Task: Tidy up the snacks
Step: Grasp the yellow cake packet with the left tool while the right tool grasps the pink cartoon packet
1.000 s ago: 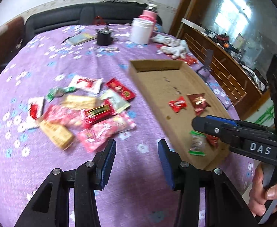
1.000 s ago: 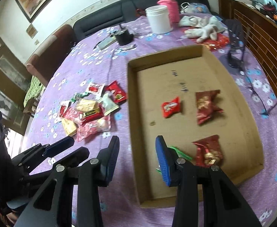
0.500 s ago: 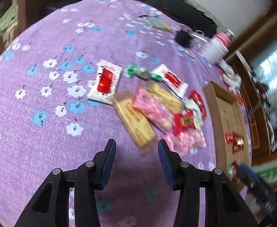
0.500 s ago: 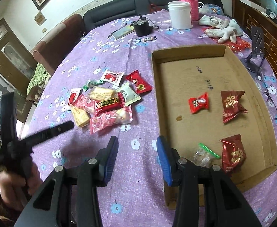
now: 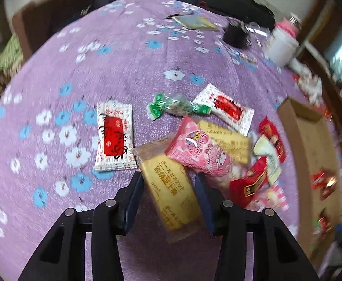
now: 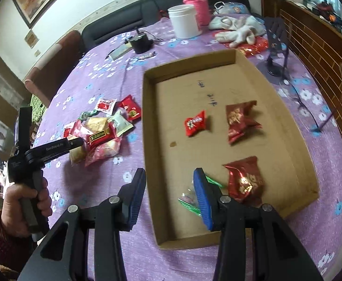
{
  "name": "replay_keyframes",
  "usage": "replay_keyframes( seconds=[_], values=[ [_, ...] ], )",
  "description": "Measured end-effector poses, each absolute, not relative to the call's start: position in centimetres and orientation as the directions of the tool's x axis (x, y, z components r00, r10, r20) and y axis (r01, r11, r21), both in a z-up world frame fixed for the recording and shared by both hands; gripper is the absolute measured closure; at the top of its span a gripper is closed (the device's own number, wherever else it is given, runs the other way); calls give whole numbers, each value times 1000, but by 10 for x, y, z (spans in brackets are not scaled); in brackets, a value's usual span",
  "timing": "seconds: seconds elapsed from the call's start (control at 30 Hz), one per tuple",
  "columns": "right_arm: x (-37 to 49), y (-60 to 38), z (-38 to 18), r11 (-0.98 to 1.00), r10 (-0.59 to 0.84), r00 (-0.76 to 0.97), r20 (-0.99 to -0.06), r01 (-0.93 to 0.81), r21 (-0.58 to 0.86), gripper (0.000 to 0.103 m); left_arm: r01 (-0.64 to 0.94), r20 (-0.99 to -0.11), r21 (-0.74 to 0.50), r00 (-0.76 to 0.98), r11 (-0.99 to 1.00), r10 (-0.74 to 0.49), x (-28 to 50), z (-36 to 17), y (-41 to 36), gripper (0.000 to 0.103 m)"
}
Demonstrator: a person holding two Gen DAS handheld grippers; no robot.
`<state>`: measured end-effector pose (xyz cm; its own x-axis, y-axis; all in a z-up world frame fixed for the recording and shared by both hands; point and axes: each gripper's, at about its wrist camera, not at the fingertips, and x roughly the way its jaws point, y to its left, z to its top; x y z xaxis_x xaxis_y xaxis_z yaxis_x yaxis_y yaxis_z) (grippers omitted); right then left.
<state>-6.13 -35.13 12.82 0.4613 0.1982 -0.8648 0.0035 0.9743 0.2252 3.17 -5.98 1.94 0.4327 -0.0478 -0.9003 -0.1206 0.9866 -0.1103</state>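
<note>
While the left claw (image 5: 168, 201) straddles the yellow biscuit pack (image 5: 171, 192), its jaws are closing with the pack between them; whether the pads press on it yet I cannot tell. The pack lies flat on the purple surface (image 5: 114, 65), its long axis running from the claw's base away toward the pile, tilted a little to the left at the far end, where a pink pack (image 5: 201, 149) overlaps it. To the left of the biscuit pack lies a white-and-red sachet (image 5: 114, 138), lengthwise away from the camera. Beyond the biscuit pack sit a green twist candy (image 5: 178, 106) lying crosswise and a second white-and-red sachet (image 5: 224, 107). To its right a red pack (image 5: 250, 185) leans into the pile.

The right claw (image 6: 168, 196) hovers with its jaws apart and holding nothing, over the near left wall of the cardboard tray (image 6: 147, 121). Inside the tray lie a small red candy (image 6: 195, 123), two dark red packs (image 6: 238, 119) (image 6: 245, 178) and a clear green-edged wrapper (image 6: 189, 199). The snack pile (image 6: 100, 133) is on the surface left of the tray, and the left hand (image 6: 26, 206) grips its tool beside it.
</note>
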Motion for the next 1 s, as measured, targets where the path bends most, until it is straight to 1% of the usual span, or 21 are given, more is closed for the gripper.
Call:
replay_keyframes(
  seconds=[0.03,0.07,0.1,0.13,0.3,0.43,0.5,0.63,0.73,0.8,0.9,1.0],
  values=[
    [-61,-350,128,974,203,460,-864,-2,227,62,-109,-898,-86,439,990,-29,29,19,-61,64],
    [-61,-348,129,973,208,461,-863,-10,230,62,-97,-893,-73,449,993,-22,26,19,-61,65],
    [-61,-345,130,972,217,462,-860,-24,233,62,-89,-890,-76,456,993,-27,19,19,-58,70],
    [-60,-341,130,971,228,462,-857,-40,236,62,-87,-890,-77,456,993,-29,15,20,-55,71],
    [-51,-314,132,951,308,428,-849,-125,282,62,-79,-894,-87,446,993,-43,-20,21,-37,72],
    [-32,-288,125,913,407,343,-846,-180,366,60,-74,-895,-97,443,993,-54,-49,22,-26,72],
    [-17,-274,120,902,429,316,-846,-204,381,60,-71,-895,-108,442,992,-66,-56,21,-22,72],
    [24,-243,100,889,447,261,-856,-240,391,60,-71,-898,-113,434,991,-71,-63,22,-17,72],
    [47,-225,84,899,412,241,-879,-265,349,60,-64,-899,-112,433,992,-74,-67,22,-15,72],
    [54,-224,74,903,406,234,-883,-253,348,60,-59,-898,-115,433,992,-78,-67,22,-14,72],
    [52,-226,63,900,413,195,-890,-233,367,60,-52,-896,-120,436,991,-85,-69,22,-12,72],
    [32,-226,61,879,457,132,-880,-221,423,60,-52,-896,-127,434,990,-92,-68,22,-12,72]
  ],
)
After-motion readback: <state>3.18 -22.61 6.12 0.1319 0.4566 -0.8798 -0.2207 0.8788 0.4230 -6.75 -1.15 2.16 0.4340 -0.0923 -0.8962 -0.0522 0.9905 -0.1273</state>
